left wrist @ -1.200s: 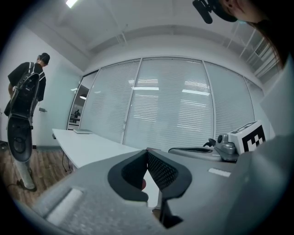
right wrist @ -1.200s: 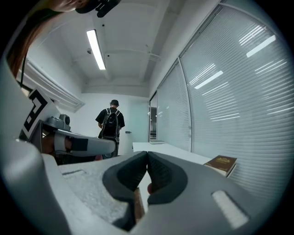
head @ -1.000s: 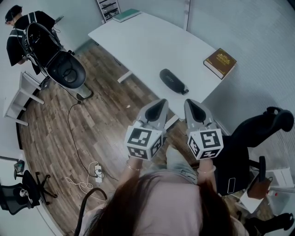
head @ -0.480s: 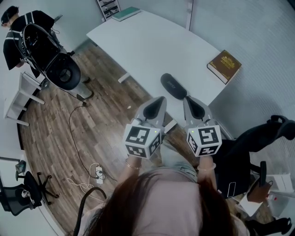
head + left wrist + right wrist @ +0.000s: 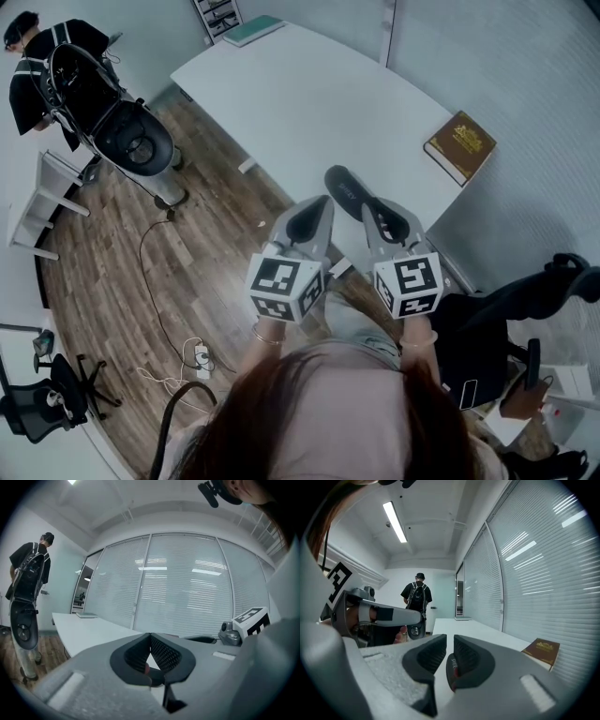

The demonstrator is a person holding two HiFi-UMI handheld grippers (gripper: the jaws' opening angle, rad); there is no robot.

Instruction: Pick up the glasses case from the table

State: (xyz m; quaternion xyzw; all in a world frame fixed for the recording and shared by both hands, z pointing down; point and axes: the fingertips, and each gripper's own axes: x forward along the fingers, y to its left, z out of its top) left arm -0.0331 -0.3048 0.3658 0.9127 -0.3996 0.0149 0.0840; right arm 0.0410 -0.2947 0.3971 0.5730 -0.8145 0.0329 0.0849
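The black glasses case (image 5: 345, 190) lies near the front edge of the white table (image 5: 300, 94). My right gripper (image 5: 384, 208) reaches over that edge, its tip at the case's near end. In the right gripper view its jaws (image 5: 450, 639) have just been opening to a narrow gap. The case (image 5: 451, 667) shows through that gap, and the pads do not press on it. My left gripper (image 5: 317, 208) hovers left of the case with its tips together. In the left gripper view, that gripper (image 5: 150, 634) has nothing in it, and the case (image 5: 201, 639) lies off to the right.
A brown book (image 5: 459, 145) lies at the table's right corner, a teal book (image 5: 255, 30) at the far end. A person (image 5: 37, 56) stands far left by a dark seat-like frame (image 5: 131, 141). A black office chair (image 5: 525, 281) is at my right, cables (image 5: 187, 352) on the wooden floor.
Both grippers have moved forward toward the table. The right gripper's tip, short of the case a second ago, now overlaps its near end.
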